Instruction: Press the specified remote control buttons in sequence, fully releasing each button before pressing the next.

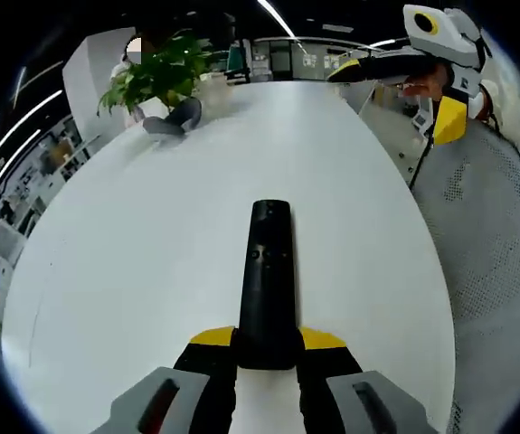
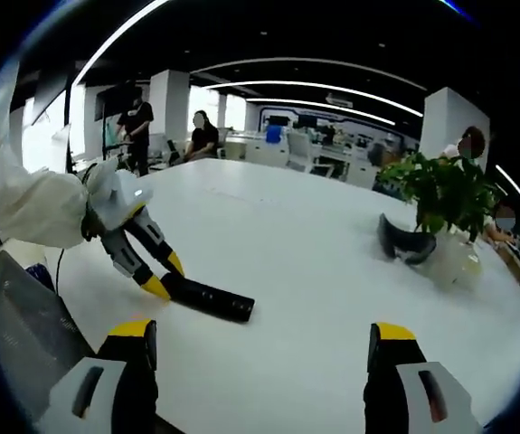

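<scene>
While left claw grips slim matte-black remote | right claw spread wide

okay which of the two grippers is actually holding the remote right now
The left gripper: its yellow-tipped jaws are shut on the near end of the black remote. The right gripper is open, clear of the remote.

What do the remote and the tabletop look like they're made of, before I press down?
The remote, clamped at its near end by the left gripper, looks like black matte plastic: dull, with small raised buttons and no glare. The table looks like a smooth white laminate or painted top with a soft sheen; which one I cannot tell.
</scene>
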